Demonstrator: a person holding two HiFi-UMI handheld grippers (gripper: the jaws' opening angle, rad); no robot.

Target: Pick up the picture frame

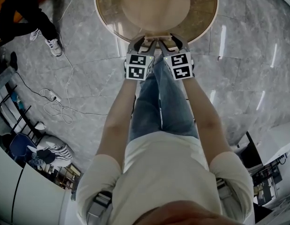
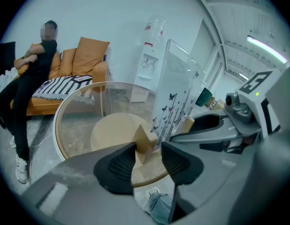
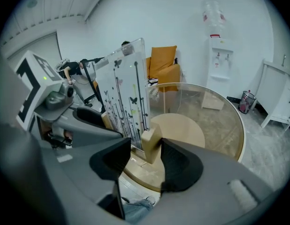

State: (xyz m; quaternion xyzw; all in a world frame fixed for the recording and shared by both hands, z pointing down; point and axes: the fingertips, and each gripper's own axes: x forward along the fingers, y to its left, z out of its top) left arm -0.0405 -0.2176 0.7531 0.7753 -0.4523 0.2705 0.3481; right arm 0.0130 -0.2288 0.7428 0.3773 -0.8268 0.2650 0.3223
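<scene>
The picture frame [image 2: 178,83], a clear panel printed with butterflies and stems, stands upright between my two tools, with a wooden foot at each lower corner. In the left gripper view one wooden foot [image 2: 144,144] sits between the jaws of the left gripper [image 2: 148,161]. The jaws stand fairly wide because the block is thick, and I read them as closed onto it. In the right gripper view the right gripper [image 3: 146,161] has the other foot [image 3: 152,144] the same way, its outer pad flat on the wood and the panel [image 3: 124,93] rising just inside its other jaw. Each tool sees its partner close beside the panel on the far side.

Below and ahead of both tips lies the round glass table [image 2: 65,125]. I can't tell whether the feet have cleared the glass.

To do this lift well, I'd raise both hands together at the same rate. If one goes ahead, the panel twists in its slots or a foot pries loose. I'd hold the grip firm on the wood only, never the clear sheet, and bring it straight up before carrying it anywhere.
</scene>
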